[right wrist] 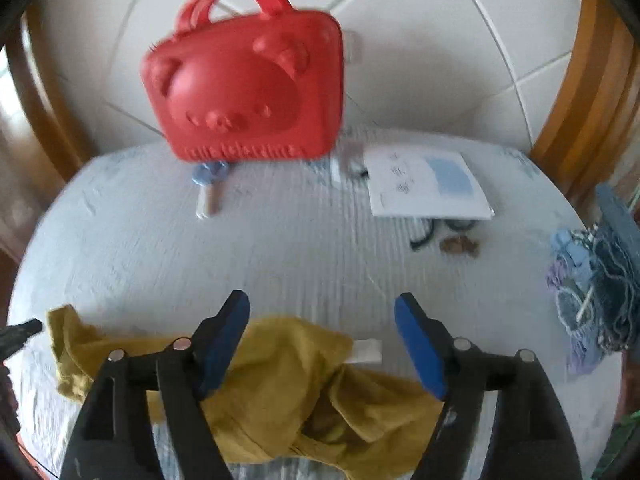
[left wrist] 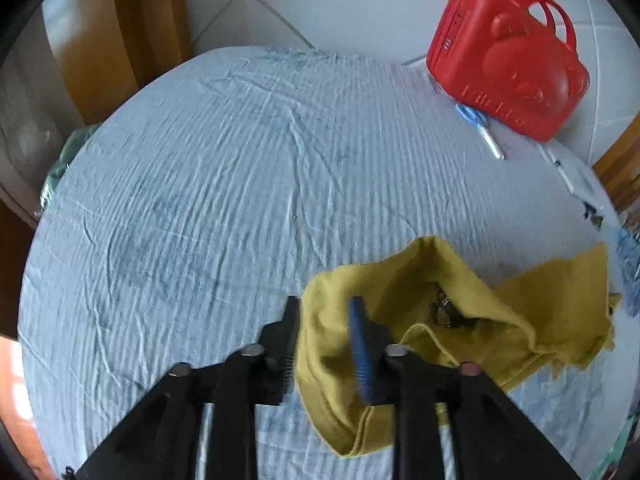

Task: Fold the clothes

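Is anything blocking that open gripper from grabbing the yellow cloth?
Nothing visible. The right gripper hangs open directly over the yellow cloth. The red case, scissors and papers lie further back on the table.

Open right gripper (right wrist: 322, 312) above mustard garment (right wrist: 288, 392)

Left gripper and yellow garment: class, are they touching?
Touching. The left wrist view shows the yellow garment bunched inside the left gripper, pressed against its blue pad.
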The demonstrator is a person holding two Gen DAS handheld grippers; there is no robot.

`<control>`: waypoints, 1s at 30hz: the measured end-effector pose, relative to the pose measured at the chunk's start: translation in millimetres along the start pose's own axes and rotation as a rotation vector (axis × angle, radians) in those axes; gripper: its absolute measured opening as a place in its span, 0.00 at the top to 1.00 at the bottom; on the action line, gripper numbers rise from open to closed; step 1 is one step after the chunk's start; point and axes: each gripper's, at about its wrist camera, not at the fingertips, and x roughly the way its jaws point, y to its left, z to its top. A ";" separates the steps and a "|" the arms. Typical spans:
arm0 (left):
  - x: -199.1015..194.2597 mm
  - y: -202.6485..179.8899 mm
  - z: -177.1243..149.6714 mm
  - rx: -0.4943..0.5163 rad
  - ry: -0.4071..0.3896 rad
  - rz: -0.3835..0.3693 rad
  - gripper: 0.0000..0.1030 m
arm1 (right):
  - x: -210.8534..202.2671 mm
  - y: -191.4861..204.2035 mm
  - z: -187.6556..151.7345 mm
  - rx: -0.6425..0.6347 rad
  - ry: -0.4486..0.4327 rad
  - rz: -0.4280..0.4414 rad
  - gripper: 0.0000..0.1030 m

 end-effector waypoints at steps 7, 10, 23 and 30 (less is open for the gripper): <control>6.5 2.5 -3.5 0.045 0.016 0.006 0.59 | -16.6 45.7 -67.8 -0.038 0.073 0.158 0.26; 7.5 -2.0 -5.8 0.074 0.016 -0.017 0.59 | -14.6 64.6 -99.9 -0.027 0.131 0.185 0.26; 10.9 -16.2 6.7 0.133 -0.022 -0.068 0.59 | 34.8 131.4 -125.0 0.033 0.193 0.204 0.34; 0.4 -17.0 14.9 0.143 -0.072 -0.077 0.93 | 15.7 110.0 -99.3 -0.032 0.107 -0.015 0.93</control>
